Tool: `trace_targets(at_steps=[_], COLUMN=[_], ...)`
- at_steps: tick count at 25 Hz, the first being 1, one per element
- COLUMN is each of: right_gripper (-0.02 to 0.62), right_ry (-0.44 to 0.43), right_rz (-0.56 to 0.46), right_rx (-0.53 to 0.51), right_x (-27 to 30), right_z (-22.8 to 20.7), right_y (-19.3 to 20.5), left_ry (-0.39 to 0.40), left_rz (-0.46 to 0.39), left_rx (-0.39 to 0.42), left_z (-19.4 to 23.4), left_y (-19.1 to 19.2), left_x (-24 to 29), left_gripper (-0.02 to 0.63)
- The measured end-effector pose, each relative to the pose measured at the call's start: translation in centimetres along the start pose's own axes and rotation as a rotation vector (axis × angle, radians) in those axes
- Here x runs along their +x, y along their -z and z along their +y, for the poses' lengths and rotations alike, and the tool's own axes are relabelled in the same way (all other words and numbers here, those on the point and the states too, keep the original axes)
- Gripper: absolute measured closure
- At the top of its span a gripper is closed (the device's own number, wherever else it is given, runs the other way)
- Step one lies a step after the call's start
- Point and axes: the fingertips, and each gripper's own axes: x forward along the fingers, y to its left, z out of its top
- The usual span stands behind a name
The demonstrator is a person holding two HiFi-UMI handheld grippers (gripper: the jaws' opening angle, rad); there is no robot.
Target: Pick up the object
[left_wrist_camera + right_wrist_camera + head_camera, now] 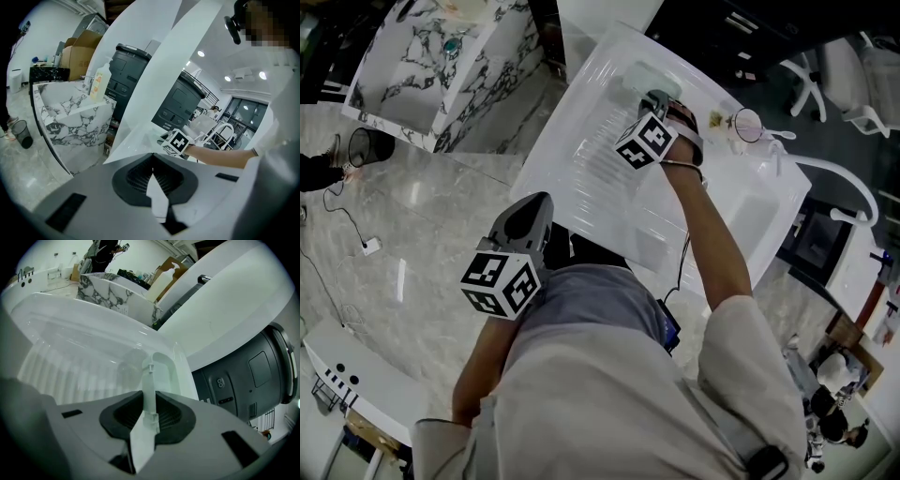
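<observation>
Pinched thin pale-green translucent plastic piece [148,376] edge-on w/ right gripper [149,401]; prob light, stiff, slick, snappable; left gripper [153,165] jaws together, empty

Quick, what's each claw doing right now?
Left claw: closed, empty.
Right claw: closed on a thin pale green translucent plastic piece.

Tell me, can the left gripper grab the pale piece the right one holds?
Probably not from there. The left gripper hangs back by the person's body, jaws shut, while the right gripper is shut on the pale piece far off, at the far end of the white tray.
</observation>
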Motion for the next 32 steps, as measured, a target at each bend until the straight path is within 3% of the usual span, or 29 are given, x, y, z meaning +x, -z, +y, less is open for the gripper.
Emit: trace_targets(at_steps=[23, 32], right_gripper=[0.517, 0.518], right_ry=[-0.037, -0.076], right_rz=[-0.015, -0.024], right_rx=[0.039, 0.1], right_x=[-2.5, -3.3], right_z=[1.4, 2.0], right_y=[0.0, 0.5], left_ry=[0.028, 0.032], left_rz=[-0.018, -0.029], left_rx=[0.002, 0.004], left_z=[-1.0, -1.4], left_y=[0.2, 0.3], left_x=[-0.5, -0.6], left_gripper=[0.606, 0.606])
